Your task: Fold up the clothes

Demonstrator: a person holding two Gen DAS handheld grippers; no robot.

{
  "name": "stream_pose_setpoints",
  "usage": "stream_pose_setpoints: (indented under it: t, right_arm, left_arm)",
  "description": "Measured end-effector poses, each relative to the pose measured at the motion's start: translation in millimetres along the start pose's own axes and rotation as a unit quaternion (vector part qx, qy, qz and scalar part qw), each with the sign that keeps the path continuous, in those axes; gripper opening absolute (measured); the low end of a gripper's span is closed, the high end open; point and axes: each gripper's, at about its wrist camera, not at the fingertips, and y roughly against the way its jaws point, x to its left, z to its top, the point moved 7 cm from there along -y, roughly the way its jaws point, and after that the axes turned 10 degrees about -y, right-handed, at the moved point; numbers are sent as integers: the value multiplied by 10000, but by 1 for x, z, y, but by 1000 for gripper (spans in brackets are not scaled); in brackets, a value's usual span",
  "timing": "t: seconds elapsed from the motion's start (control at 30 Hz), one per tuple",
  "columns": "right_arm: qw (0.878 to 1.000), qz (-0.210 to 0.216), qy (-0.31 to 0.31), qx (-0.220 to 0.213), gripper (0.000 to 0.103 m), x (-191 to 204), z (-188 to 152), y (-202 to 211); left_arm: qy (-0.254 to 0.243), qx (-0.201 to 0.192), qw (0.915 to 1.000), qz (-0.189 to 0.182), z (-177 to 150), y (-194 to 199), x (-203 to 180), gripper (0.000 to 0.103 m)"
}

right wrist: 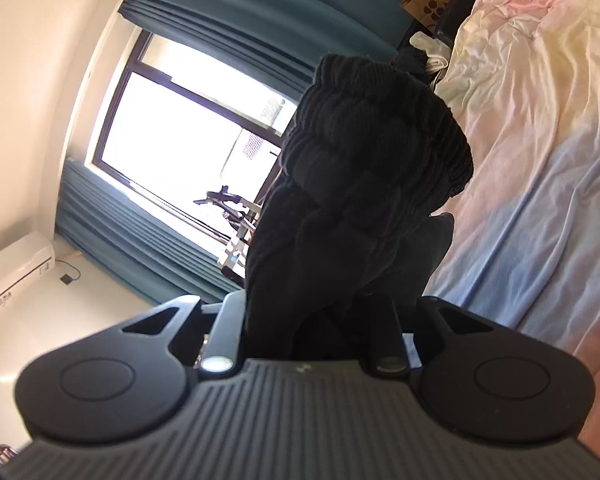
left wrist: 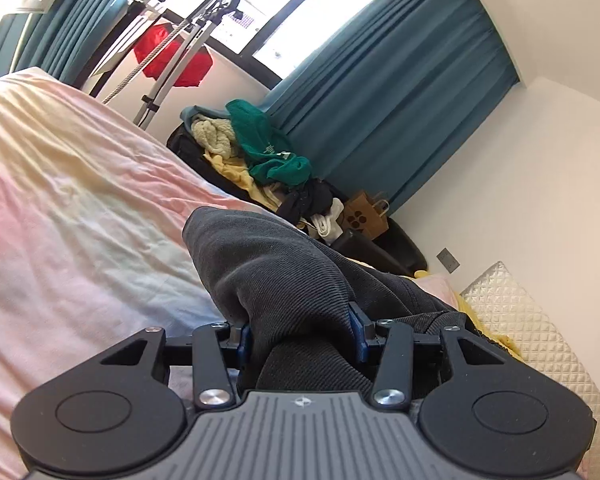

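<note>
A pastel bedsheet (left wrist: 80, 184) spreads beneath everything. Above the bedsheet hangs a dark grey ribbed garment (left wrist: 284, 280) (bunched, in thick folds), lifted clear of it. The left gripper (left wrist: 302, 334) is clamped on the garment; the right gripper (right wrist: 320, 320) pinches it too.

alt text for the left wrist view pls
The left gripper is shut on a bunched dark grey garment, held above a bed with a pastel sheet. Behind it sit a pile of clothes, teal curtains and a bright window.
</note>
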Motion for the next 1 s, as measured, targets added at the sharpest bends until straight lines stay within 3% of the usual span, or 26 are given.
stream_pose_setpoints:
  t: [0.1, 0.27, 0.5, 0.73, 0.83, 1.0]
  right_arm:
    - [9991, 186, -40, -371, 25, -15, 47, -15]
    - [9950, 290, -67, -957, 25, -66, 98, -32]
    - [9850, -247, -655, -1577, 25, -175, 116, -34]
    - [9855, -764, -854, -1251, 27, -208, 80, -36]
    - [9812, -762, -1381, -1116, 32, -229, 69, -29]
    - [9801, -727, -1548, -1010, 36, -236, 61, -24]
  left_arm:
    - [-182, -68, 9997, -135, 13, -65, -26, 47]
    - [-413, -15, 9986, -344, 6, -181, -51, 47]
    - [-398, 354, 9973, -500, -47, -296, -56, 48]
    - [-280, 722, 9965, -320, -80, -323, -12, 55]
    - [-399, 1010, 9939, -185, -90, -322, 1, 61]
    - [-558, 1506, 9870, -15, -91, -298, 7, 69]
